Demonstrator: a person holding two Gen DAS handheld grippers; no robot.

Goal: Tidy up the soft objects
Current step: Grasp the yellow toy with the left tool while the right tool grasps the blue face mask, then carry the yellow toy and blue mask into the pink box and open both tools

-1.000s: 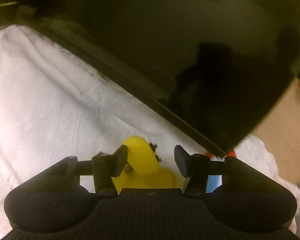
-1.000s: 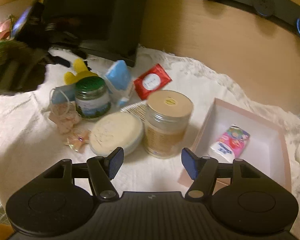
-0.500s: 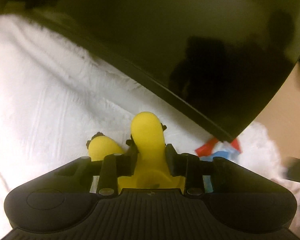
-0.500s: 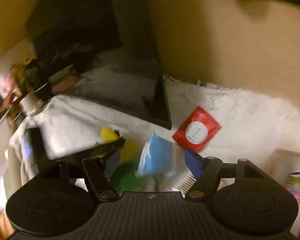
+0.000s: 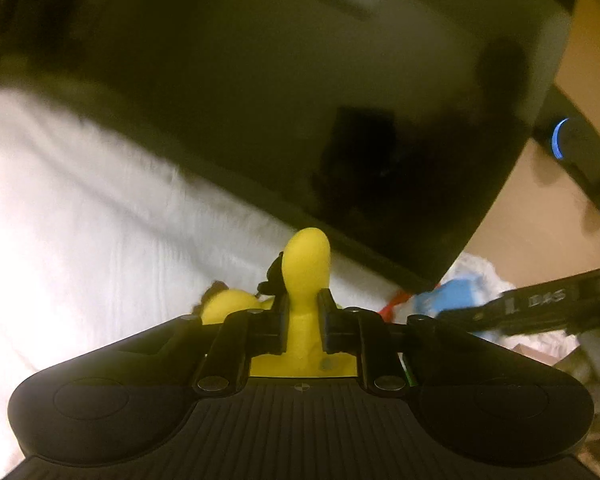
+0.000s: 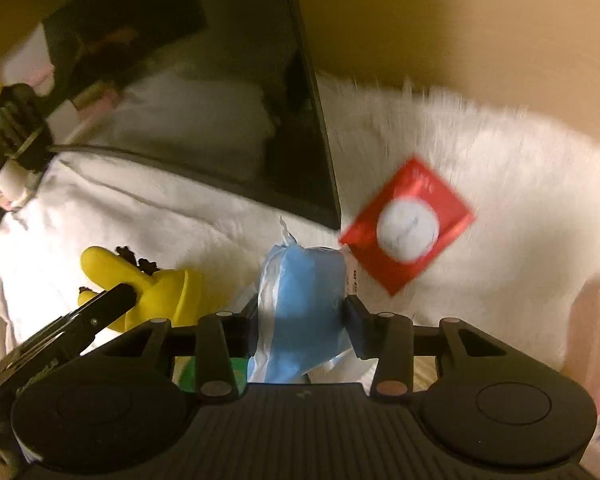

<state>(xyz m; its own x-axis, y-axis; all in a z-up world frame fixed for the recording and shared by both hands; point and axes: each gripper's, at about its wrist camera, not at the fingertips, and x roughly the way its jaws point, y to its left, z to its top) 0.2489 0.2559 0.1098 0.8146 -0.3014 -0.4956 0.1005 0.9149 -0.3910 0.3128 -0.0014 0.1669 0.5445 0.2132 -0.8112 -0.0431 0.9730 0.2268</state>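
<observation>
Both claws hold a soft item over the bench, which is draped in a white furry cloth (image 6: 500, 168). The left claw (image 5: 303, 320) is clamped on one ear-like limb of a yellow plush toy (image 5: 306, 264); that limb's long axis points straight ahead from the claw, toward the lower edge of a dark screen (image 5: 300, 100) standing just beyond it, and a second limb lies just to its left. The right claw (image 6: 304, 320) is clamped on a blue-and-white tissue pack (image 6: 300, 300), which stands roughly upright between the jaws. Seen from the right wrist, the toy sits to the left of the tissue pack, so the left claw is the nearer to it. One red sachet (image 6: 408, 226) lies loose on the cloth ahead and to the right of the right claw, the nearer arm for it. Count: one toy, one tissue pack, one sachet, one screen. At far right, something pink shows only in part.
</observation>
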